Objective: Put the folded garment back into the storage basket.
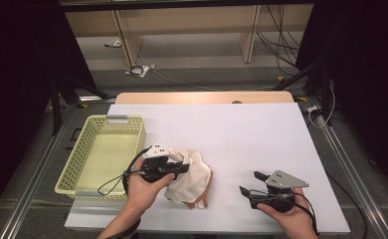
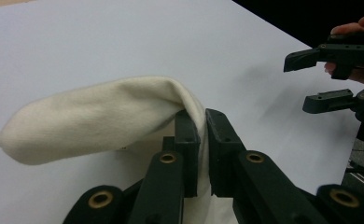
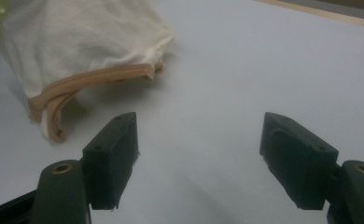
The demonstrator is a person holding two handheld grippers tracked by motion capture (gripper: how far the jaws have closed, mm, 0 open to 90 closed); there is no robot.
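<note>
Cream garment (image 1: 192, 174) with tan trim lies bunched on the tabletop (image 1: 242, 134), just right of the yellow basket (image 1: 82, 154). Left gripper (image 2: 196, 140) fingers clamp a fold. Right gripper (image 1: 249, 185), fingers apart and empty, sits well to the garment's right, pointing toward it.

Both grippers are black. The left gripper (image 1: 181, 168) trails a looped black cable. The right gripper (image 1: 251, 183) carries a grey three-cornered plate with brass-ringed jaw pivots.

Cream cloth (image 1: 192, 172) with tan trim; pale yellow-green basket (image 1: 80, 164).
</note>
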